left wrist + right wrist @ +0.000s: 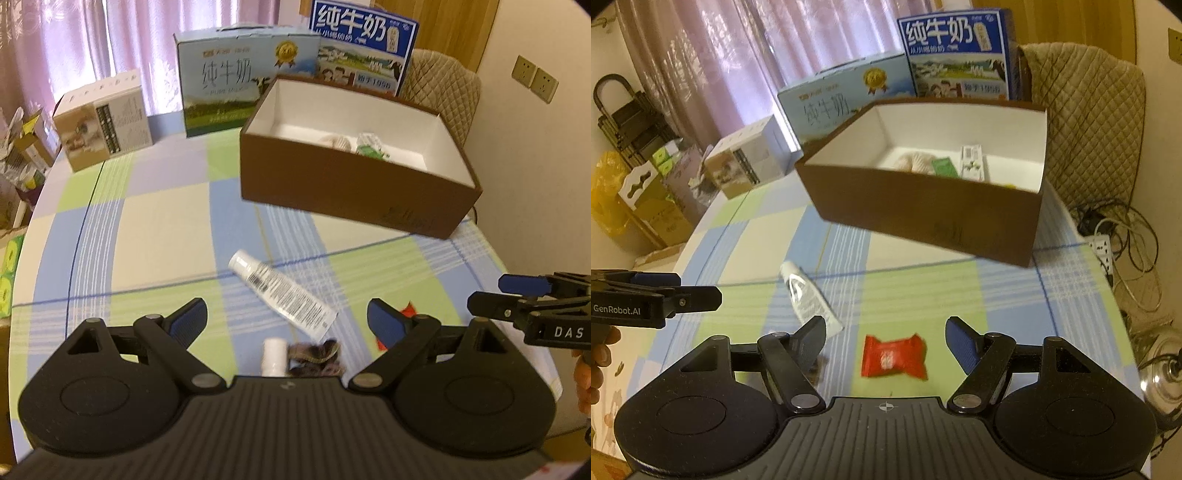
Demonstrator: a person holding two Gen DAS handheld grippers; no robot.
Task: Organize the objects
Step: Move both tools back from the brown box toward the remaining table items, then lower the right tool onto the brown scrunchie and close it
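A white tube (282,291) lies on the checked tablecloth between my left gripper's (286,319) open fingers; it also shows in the right wrist view (809,299). A small white bottle (274,356) and a dark hair tie (317,356) lie just under the left gripper. A red candy packet (894,356) lies between my right gripper's (885,339) open fingers. A brown open box (354,199) (923,218) stands beyond, holding a few small items. Both grippers are empty.
Two milk cartons (236,85) (956,51) and a small printed box (103,118) stand at the table's far side. A padded chair (1089,110) is at right. Cables and a power strip (1108,251) lie on the floor. Boxes (653,199) crowd the left.
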